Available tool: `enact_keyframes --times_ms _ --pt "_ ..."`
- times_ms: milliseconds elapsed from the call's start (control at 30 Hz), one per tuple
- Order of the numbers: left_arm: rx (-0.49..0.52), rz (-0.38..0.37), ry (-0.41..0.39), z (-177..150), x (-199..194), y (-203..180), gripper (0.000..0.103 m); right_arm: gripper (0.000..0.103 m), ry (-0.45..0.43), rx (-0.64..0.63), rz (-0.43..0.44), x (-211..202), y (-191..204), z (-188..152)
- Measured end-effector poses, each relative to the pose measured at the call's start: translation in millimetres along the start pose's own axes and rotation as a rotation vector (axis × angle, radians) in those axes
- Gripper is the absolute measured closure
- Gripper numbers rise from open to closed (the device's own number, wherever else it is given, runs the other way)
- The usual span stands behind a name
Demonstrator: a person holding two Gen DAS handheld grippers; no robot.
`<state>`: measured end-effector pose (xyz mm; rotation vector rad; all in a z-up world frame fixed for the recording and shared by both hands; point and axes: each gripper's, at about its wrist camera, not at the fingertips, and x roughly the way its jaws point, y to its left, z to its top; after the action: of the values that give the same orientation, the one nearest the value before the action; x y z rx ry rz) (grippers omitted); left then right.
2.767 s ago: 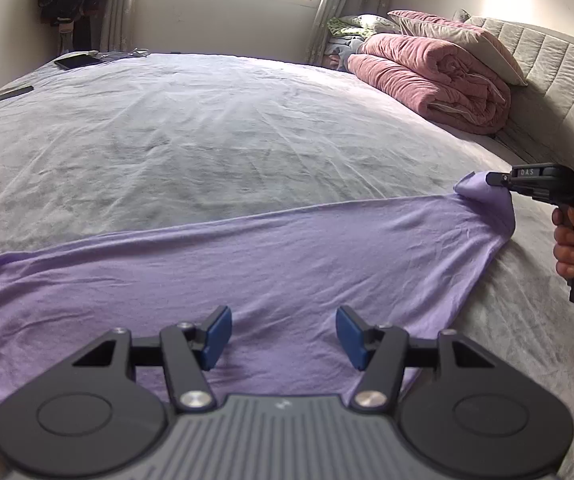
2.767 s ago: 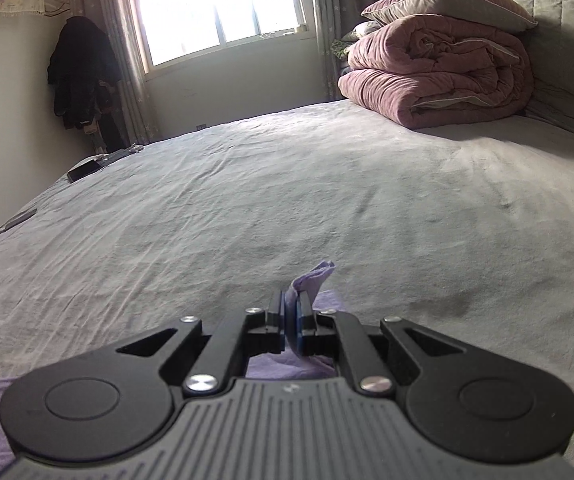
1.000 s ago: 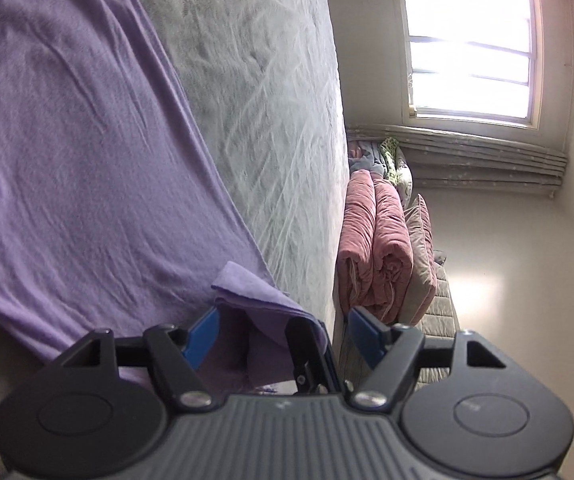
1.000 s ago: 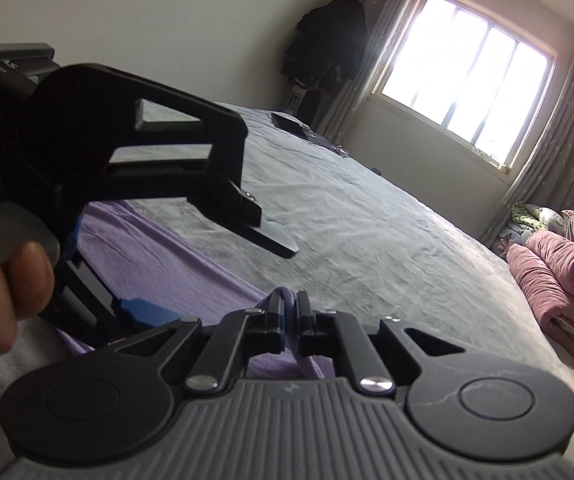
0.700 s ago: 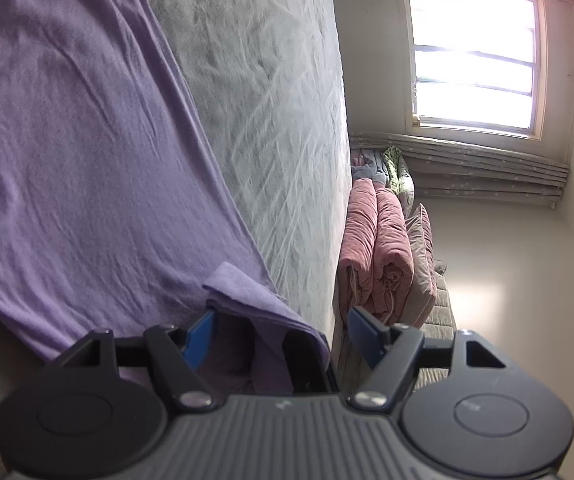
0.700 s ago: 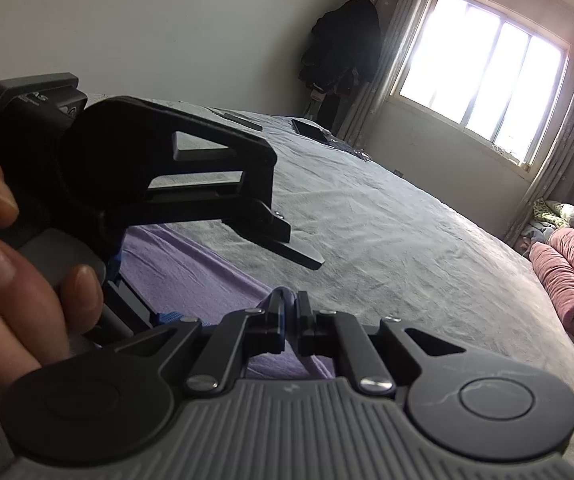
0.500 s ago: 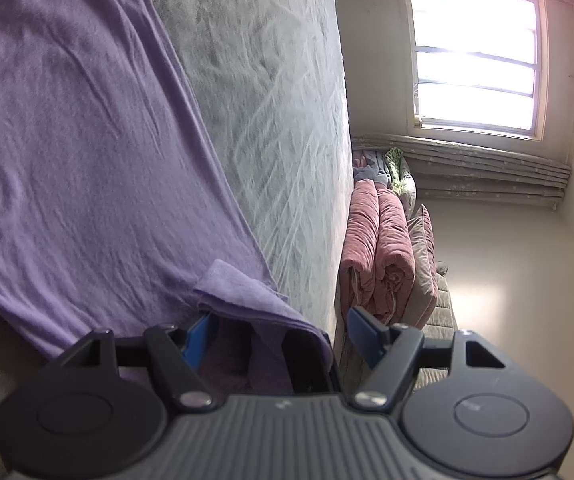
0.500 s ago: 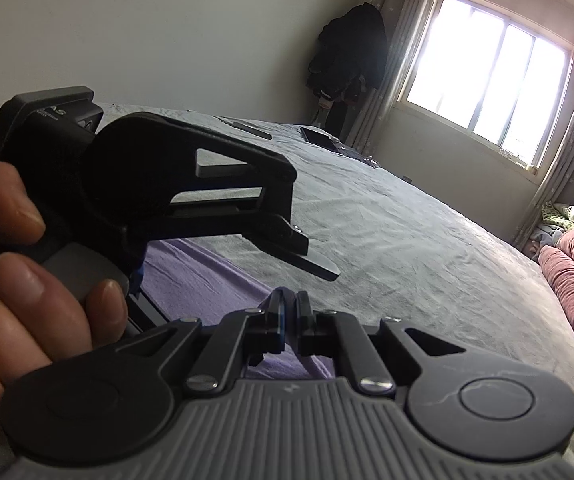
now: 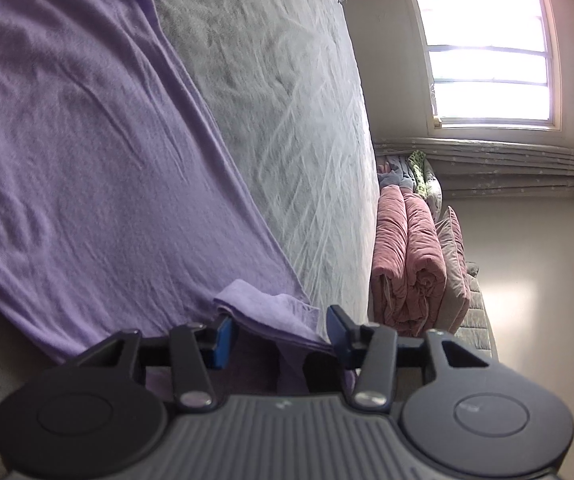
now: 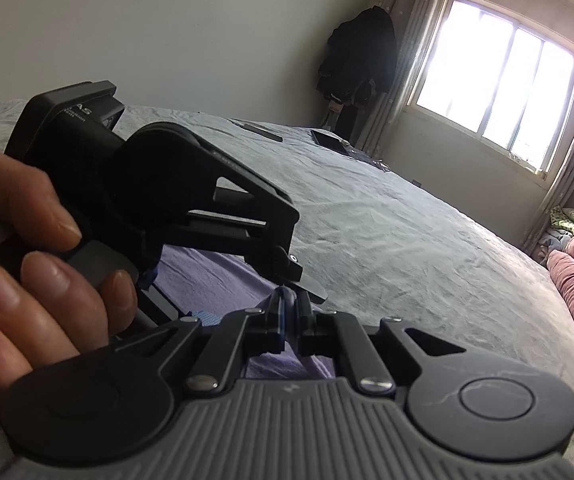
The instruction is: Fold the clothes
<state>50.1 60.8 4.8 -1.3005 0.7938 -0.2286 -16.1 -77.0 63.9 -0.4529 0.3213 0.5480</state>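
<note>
right gripper (image 10: 289,322) stays pinched on the purple garment (image 9: 87,160)'s corner. left gripper (image 9: 277,330), jaws wide, has rolled sideways and closed in around that corner — likely a handover. garment lies spread on the bed (image 9: 287,100).

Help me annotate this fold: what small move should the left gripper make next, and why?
Probably close the left gripper: its jaws stand open around the purple cloth corner that the right gripper holds pinched between them, so closing would take over that corner.
</note>
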Motion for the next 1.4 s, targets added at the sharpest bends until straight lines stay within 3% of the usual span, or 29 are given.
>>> enact_keyframes --times_ms 33,100,200,667,733,900,967,1033,1067,1167,1267,1400 --pt "0.011 0.005 -0.004 1.3 -0.5 -0.5 0.067 0.096 0.000 -0.002 0.000 -0.8 1.4 -0.2" --pt "0.033 0.015 -0.013 3.8 -1.5 -1.4 0.088 0.096 -0.001 -0.005 -0.003 -2.2 3.6 -0.8" --pt "0.080 0.022 -0.025 9.3 -3.6 -4.7 0.101 0.096 -0.003 -0.004 -0.006 -2.7 5.1 -1.1" --pt "0.233 0.057 -0.047 26.5 -11.4 -18.3 0.102 0.097 -0.032 -0.097 0.002 -1.3 26.8 -16.0" --pt "0.242 0.062 -0.044 28.3 -12.6 -19.1 0.102 0.090 -0.032 -0.104 -0.001 -0.6 28.9 -19.5" --pt "0.244 0.069 -0.034 28.8 -12.5 -18.2 0.102 0.088 -0.013 -0.095 -0.002 1.1 30.5 -28.9" --pt "0.243 0.071 -0.029 28.5 -11.5 -18.4 0.102 0.083 -0.009 -0.092 -0.010 2.1 31.9 -32.0" --pt "0.243 0.071 -0.028 28.5 -11.5 -18.6 0.102 0.061 -0.014 -0.087 -0.019 1.9 34.1 -34.2" --pt "0.240 0.070 -0.028 28.7 -11.3 -18.7 0.102 0.058 -0.019 -0.082 -0.018 1.2 35.1 -34.9" --pt "0.233 0.069 -0.025 29.1 -10.7 -18.9 0.102 0.058 -0.025 -0.072 -0.011 -1.0 38.5 -36.4" --pt "0.226 0.067 -0.019 28.4 -10.8 -19.3 0.102 0.064 -0.028 -0.100 -0.041 0.6 46.5 -37.2" --pt "0.214 0.063 -0.016 28.2 -11.7 -20.4 0.102 0.079 -0.022 -0.177 -0.089 5.6 59.2 -38.5"
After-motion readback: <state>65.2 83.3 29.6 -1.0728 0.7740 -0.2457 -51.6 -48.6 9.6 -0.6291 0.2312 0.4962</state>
